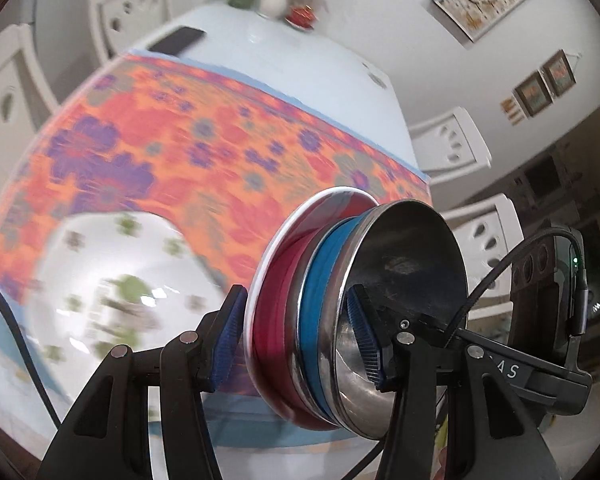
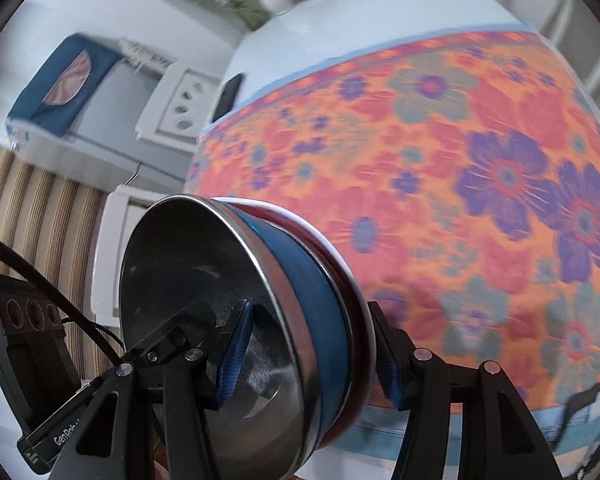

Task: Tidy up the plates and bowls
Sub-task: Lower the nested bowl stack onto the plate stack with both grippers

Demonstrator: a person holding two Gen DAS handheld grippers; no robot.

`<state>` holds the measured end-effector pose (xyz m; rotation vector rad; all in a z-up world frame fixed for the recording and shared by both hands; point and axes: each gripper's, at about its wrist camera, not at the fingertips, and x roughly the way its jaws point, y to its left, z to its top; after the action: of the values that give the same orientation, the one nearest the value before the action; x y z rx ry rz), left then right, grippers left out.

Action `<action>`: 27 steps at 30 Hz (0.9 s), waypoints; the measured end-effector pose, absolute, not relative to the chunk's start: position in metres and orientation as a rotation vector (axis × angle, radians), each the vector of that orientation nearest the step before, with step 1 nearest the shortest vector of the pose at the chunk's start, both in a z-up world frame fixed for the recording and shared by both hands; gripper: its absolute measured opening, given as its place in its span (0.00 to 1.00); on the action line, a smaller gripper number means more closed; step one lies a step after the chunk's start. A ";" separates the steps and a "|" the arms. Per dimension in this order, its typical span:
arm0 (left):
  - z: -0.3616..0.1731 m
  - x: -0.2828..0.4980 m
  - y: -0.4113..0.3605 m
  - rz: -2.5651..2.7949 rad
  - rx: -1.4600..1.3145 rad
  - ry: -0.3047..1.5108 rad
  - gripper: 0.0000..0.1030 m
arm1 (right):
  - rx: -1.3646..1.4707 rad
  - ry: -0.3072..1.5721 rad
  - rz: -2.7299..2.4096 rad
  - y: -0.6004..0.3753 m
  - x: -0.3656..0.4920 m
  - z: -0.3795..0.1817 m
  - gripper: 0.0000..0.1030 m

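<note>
The stack of bowls (image 1: 340,312) is made of three nested pieces: a steel bowl (image 1: 412,280) with a dark, scratched inside sits on top, a blue bowl (image 1: 316,320) is in the middle, and a red bowl with a white rim (image 1: 276,300) is at the bottom. The stack is tilted on its side and is lifted above the flowered cloth, not resting on it. In the right wrist view the same stack (image 2: 300,320) shows the steel bowl (image 2: 204,300) opening to the left. A white plate with green flowers (image 1: 116,300) lies flat on the table, to the left of the stack, and it is blurred.
</note>
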<state>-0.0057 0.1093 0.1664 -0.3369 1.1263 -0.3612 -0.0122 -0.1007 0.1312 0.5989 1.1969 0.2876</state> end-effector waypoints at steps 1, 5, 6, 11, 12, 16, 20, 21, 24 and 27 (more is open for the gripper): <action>0.169 -0.005 0.120 -0.355 -0.332 1.122 0.46 | 0.594 1.196 0.297 -0.089 -0.009 0.133 0.54; 0.171 -0.003 0.164 -0.325 -0.316 1.122 0.46 | 0.595 1.204 0.320 -0.040 -0.001 0.136 0.54; 0.170 -0.003 0.173 -0.318 -0.315 1.125 0.46 | 0.596 1.209 0.323 -0.032 0.000 0.136 0.54; 0.153 -0.002 0.217 -0.304 -0.328 1.162 0.46 | 0.590 1.254 0.328 0.020 0.007 0.122 0.54; 0.147 -0.001 0.225 -0.306 -0.332 1.170 0.46 | 0.589 1.264 0.324 0.026 0.007 0.118 0.54; 0.126 0.000 0.244 -0.337 -0.359 1.207 0.46 | 0.577 1.307 0.288 0.051 0.009 0.100 0.54; 0.108 0.004 0.250 -0.384 -0.386 1.238 0.46 | 0.559 1.334 0.227 0.057 0.006 0.088 0.54; 0.104 0.006 0.249 -0.399 -0.388 1.245 0.46 | 0.556 1.337 0.213 0.057 0.006 0.086 0.54; 0.097 0.009 0.248 -0.428 -0.385 1.261 0.46 | 0.552 1.345 0.175 0.056 0.006 0.081 0.54; 0.092 0.012 0.246 -0.447 -0.380 1.274 0.46 | 0.553 1.353 0.148 0.056 0.007 0.077 0.54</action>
<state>0.0116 0.2464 0.0919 -0.3799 1.2735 -0.4465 0.0067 0.0557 0.0770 0.5525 1.3530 0.1478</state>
